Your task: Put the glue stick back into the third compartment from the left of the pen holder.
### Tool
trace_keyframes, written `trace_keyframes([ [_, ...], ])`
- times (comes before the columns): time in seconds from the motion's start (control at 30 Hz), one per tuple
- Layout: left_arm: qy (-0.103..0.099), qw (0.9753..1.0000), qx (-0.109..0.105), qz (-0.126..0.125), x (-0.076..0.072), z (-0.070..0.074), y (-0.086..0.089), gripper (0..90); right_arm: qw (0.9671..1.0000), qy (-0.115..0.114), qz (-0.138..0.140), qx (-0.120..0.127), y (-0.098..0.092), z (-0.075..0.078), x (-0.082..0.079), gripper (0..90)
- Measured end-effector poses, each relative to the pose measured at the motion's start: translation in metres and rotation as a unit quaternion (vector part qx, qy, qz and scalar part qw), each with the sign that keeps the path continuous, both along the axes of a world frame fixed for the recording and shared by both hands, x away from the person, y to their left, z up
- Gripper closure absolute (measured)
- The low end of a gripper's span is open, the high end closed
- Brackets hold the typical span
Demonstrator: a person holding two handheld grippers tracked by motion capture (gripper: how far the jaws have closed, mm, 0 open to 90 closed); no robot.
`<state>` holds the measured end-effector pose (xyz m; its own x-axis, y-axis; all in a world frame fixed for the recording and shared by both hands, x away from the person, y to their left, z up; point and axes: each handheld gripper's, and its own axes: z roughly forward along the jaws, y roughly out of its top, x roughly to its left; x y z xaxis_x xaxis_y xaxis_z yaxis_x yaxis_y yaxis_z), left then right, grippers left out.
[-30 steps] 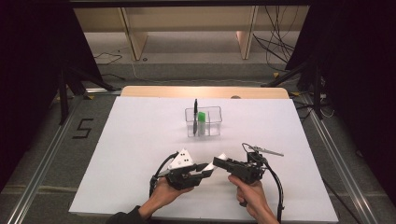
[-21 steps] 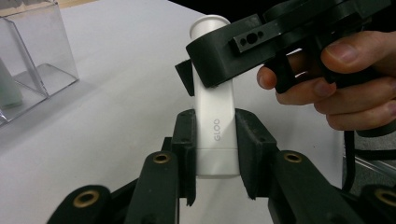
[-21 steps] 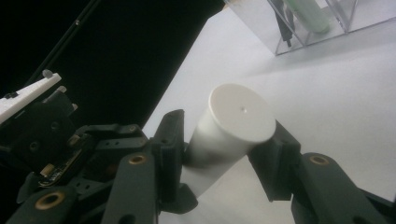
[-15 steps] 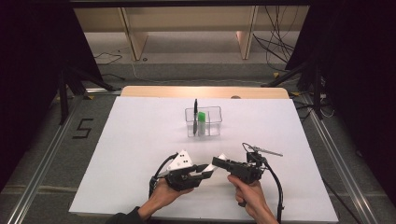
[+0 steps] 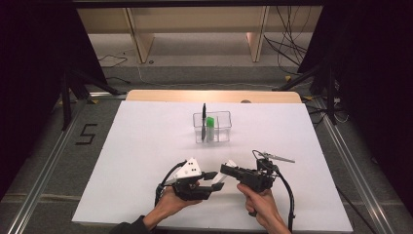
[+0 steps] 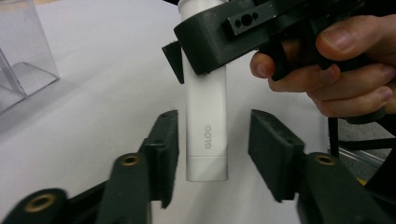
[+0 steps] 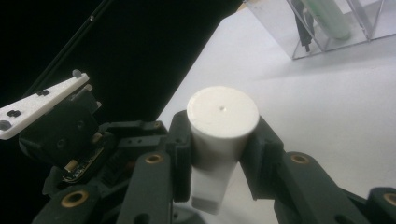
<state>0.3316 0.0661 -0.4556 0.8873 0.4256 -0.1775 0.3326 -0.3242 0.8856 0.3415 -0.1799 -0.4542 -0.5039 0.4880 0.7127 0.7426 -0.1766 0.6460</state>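
Between the hands: glue stick (image 6: 206, 126) passing from right gripper (image 5: 227, 170) to left gripper (image 5: 213, 178).
Right jaws clamp it; left jaws stand spread around its end (seemingly untouched) and must close next.

Both grippers are held low and close together: the right gripper (image 5: 227, 170) is clamped (jaws pressed tight), while the left gripper (image 5: 212, 176) is kept spread apart.

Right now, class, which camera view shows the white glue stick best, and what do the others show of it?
The left gripper view: the glue stick shows along its length, its GLOO lettering readable, between open jaws. The right gripper view shows its round end, clamped. The high view shows a small white sliver between the grippers.
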Motion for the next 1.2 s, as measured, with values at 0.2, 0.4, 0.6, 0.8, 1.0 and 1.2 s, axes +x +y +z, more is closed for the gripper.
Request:
trace_keyframes([
  [0.2, 0.015, 0.9998, 0.009, 0.006, 0.002, 0.0, 0.004, 36.0, 0.9999, -0.011, -0.006, -0.007, -0.002, 0.003, 0.0, 67.6],
  [0.4, 0.017, 0.9995, 0.003, 0.028, 0.006, 0.003, 0.017, 27.2, 0.9993, -0.028, -0.018, -0.015, -0.008, 0.01, 0.001, 67.5],
  [0.6, 0.016, 0.9988, 0.003, 0.047, 0.009, 0.005, 0.033, 22.5, 0.9974, -0.053, -0.036, -0.032, -0.014, 0.019, 0.006, 67.5],
  [0.8, 0.009, 0.9977, 0.015, 0.065, 0.012, 0.005, 0.049, 20.0, 0.9949, -0.075, -0.05, -0.045, -0.018, 0.028, 0.015, 67.5],
  [1.0, 0.011, 0.9965, 0.01, 0.083, 0.012, 0.005, 0.068, 19.0, 0.9923, -0.087, -0.061, -0.062, -0.018, 0.039, 0.028, 67.5],
  [1.2, 0.018, 0.9959, 0.01, 0.089, 0.011, 0.003, 0.076, 17.6, 0.9885, -0.106, -0.071, -0.082, -0.013, 0.051, 0.042, 67.5],
])
